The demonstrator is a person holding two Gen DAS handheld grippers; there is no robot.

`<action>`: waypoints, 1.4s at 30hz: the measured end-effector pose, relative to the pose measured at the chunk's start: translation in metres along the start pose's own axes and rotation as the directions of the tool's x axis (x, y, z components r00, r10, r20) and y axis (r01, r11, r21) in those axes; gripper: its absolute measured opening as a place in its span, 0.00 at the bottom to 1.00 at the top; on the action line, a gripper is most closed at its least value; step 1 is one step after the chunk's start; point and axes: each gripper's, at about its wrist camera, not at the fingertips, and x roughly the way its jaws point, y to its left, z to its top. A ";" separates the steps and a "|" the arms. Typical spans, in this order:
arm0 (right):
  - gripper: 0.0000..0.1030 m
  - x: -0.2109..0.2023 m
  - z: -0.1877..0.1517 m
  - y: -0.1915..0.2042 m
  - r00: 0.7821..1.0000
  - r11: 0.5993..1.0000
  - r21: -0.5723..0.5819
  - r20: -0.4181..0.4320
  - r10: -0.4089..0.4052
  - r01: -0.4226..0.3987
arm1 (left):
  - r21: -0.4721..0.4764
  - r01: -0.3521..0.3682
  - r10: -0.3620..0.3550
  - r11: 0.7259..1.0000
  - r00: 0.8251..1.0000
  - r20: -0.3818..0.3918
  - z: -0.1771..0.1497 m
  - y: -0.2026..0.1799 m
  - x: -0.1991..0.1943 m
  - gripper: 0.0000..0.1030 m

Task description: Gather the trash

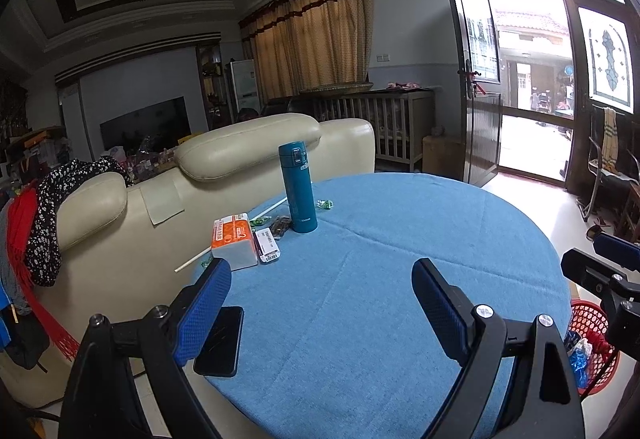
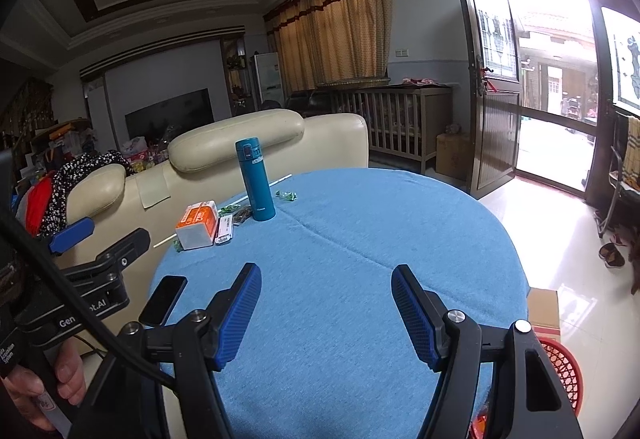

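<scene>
Several green candy wrappers beside far teal flask: light, crinkly, slippery; pinch the twisted ends. Left gripper and right gripper both open, empty.

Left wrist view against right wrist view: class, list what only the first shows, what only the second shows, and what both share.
Only the left wrist view: blue and white trash inside the red basket.
Only the right wrist view: a cardboard box beside the basket, sandals on the floor, the hand holding the left gripper.
Both: teal flask, orange box, phone, green wrappers, straw, blue tablecloth.
</scene>
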 end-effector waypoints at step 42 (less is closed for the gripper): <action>0.69 0.049 0.003 -0.052 0.997 0.996 0.060 -0.048 -0.063 0.066 | 0.060 0.066 -0.063 0.996 0.997 -0.042 0.004 -0.043 0.050 0.89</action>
